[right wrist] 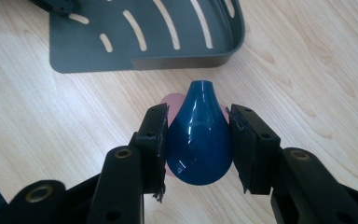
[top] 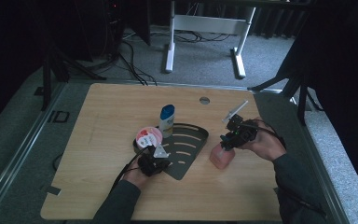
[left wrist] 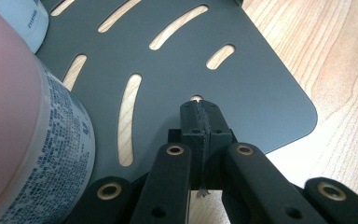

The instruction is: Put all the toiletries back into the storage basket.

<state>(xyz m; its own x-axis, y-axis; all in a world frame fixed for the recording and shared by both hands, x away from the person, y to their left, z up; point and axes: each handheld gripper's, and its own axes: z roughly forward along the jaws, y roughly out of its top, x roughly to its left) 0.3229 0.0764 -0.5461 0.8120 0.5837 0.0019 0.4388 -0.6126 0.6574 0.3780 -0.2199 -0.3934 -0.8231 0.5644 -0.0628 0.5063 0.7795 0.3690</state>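
Right tool (right wrist: 198, 140) clamps the pink bottle's blue cap (right wrist: 198, 140) — left tool (left wrist: 200, 122) pinched shut over the dark tray (left wrist: 261, 79).

The table (top: 102, 121) is of light wood with rounded corners and a small round hole (top: 204, 100) near its far edge. A dark slotted tray (top: 193, 140) lies flat near its middle. A pink bottle (top: 221, 157) stands on the wood just right of the tray.

Glossy blue plastic cap (right wrist: 198, 135); matt dark slotted tray (right wrist: 98, 56); wood-grain table (right wrist: 307, 70).
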